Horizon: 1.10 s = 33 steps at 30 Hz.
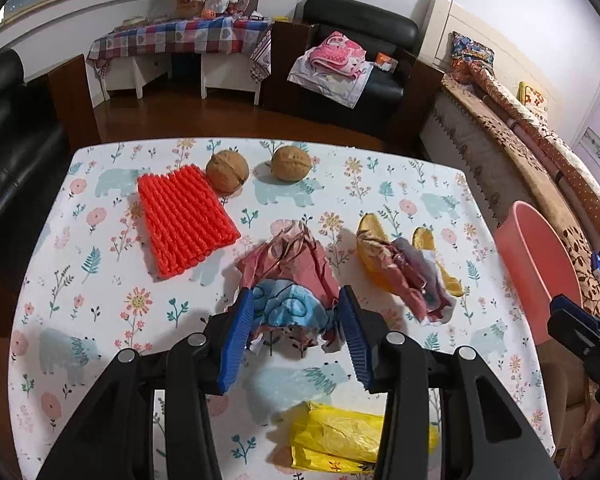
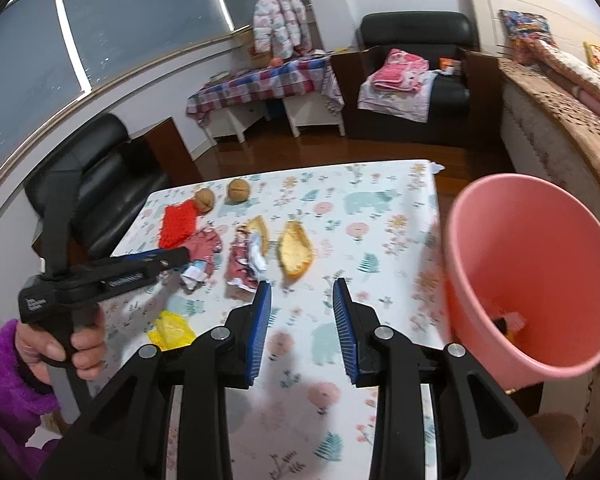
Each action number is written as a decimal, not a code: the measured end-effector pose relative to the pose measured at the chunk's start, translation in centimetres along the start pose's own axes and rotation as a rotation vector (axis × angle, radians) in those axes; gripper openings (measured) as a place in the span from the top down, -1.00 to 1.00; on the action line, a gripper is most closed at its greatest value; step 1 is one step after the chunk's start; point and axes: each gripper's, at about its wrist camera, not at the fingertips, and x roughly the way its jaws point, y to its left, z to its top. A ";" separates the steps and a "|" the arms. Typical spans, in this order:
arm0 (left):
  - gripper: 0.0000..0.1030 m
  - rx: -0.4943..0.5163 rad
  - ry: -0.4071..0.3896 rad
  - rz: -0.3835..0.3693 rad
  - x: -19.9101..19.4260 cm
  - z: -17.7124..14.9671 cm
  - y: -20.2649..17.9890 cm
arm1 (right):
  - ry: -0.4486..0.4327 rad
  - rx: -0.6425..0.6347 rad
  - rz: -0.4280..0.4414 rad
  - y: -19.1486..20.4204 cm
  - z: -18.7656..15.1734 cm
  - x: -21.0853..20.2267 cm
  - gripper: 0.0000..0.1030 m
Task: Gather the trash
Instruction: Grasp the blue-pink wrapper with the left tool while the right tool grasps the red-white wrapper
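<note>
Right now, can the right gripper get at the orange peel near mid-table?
Probably yes. The right gripper is open and empty, the orange peel lies just ahead, nothing between them; the left gripper works off to the side.

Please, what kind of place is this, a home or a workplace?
Most likely a home living room or bedroom: a black armchair piled with folded blankets, a padded jacket hanging by the window, and a table with a floral tablecloth.
</note>
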 end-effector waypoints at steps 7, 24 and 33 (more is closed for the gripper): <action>0.69 0.001 -0.005 -0.033 0.3 -0.6 0.3 | 0.033 -0.024 0.049 1.8 1.1 2.4 0.17; 0.72 -0.081 -0.050 -0.067 -3.2 -1.8 2.5 | 0.126 -0.084 0.067 4.9 2.1 8.4 0.16; 0.72 -0.093 -0.043 -0.069 -3.6 -2.1 2.7 | 0.161 -0.097 0.032 4.8 2.0 10.7 0.19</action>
